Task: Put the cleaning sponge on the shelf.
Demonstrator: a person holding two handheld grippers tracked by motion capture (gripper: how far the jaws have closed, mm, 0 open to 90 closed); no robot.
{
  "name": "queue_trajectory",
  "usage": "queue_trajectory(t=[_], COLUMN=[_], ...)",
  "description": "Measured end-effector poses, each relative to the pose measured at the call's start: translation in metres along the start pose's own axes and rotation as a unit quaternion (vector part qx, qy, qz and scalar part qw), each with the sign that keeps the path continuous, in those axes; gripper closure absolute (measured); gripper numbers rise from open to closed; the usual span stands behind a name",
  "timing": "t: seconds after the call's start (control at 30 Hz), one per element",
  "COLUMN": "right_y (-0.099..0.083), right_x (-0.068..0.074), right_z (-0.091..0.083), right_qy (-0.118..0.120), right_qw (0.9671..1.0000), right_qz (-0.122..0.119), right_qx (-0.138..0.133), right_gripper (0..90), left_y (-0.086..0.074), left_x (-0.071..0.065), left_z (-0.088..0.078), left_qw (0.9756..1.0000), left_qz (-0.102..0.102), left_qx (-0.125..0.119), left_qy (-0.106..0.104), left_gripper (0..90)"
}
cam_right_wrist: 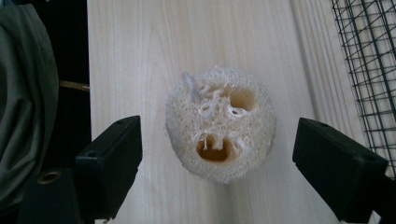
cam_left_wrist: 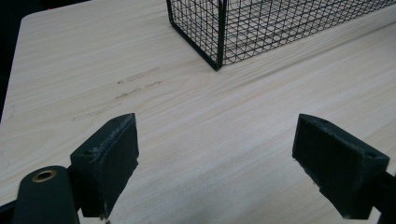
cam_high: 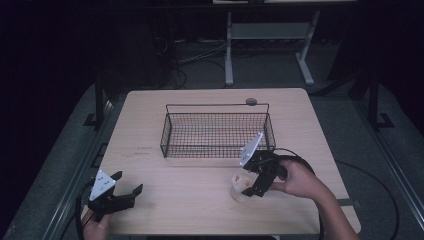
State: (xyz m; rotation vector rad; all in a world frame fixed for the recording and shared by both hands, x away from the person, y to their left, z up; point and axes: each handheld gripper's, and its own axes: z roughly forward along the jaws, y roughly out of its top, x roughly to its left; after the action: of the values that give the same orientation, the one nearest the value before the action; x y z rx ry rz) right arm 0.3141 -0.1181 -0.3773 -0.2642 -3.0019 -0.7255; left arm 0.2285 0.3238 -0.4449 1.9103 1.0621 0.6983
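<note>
Pale wooden desk (cam_high: 165, 195) carries a wire basket (cam_high: 216, 131); right tool (cam_high: 248, 189) hangs over the loofah slice (cam_high: 239, 186) near its front edge. Left tool (cam_left_wrist: 215, 158) stands apart, empty. Right tool (cam_right_wrist: 217, 163) stands apart around loofah slice (cam_right_wrist: 219, 122), holes facing up, untouched.

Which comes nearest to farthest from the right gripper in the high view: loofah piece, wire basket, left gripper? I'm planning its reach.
1. loofah piece, right under the right gripper, between its open jaws.
2. wire basket, just beyond, mid-table.
3. left gripper, at the table's near left edge.
</note>
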Motion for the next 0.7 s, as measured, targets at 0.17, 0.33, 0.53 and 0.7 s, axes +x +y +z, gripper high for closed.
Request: queue_trajectory(t=[0.17, 0.33, 0.53, 0.7], right_y=[0.005, 0.006, 0.008, 0.008], right_x=[-0.001, -0.004, -0.005, -0.006], right_z=[0.003, 0.008, 0.013, 0.016], right_qy=[0.004, 0.007, 0.012, 0.012], right_qw=[1.0, 0.9999, 0.9997, 0.9995], right_qz=[-0.006, -0.002, -0.006, -0.005], right_qx=[0.003, 0.015, 0.019, 0.029], right_gripper=[15.5, 15.6, 18.4, 19.2], left_y=[0.0, 0.0, 0.0, 0.0], left_x=[0.0, 0.0, 0.0, 0.0], left_z=[0.0, 0.0, -0.001, 0.0], left_qw=[1.0, 1.0, 1.0, 1.0], left_qz=[-0.001, -0.001, -0.001, -0.001], left_qx=[-0.001, -0.001, -0.001, -0.001], left_qy=[-0.001, 0.0, 0.0, 0.0], left_gripper=[13.7, 13.7, 13.7, 13.7])
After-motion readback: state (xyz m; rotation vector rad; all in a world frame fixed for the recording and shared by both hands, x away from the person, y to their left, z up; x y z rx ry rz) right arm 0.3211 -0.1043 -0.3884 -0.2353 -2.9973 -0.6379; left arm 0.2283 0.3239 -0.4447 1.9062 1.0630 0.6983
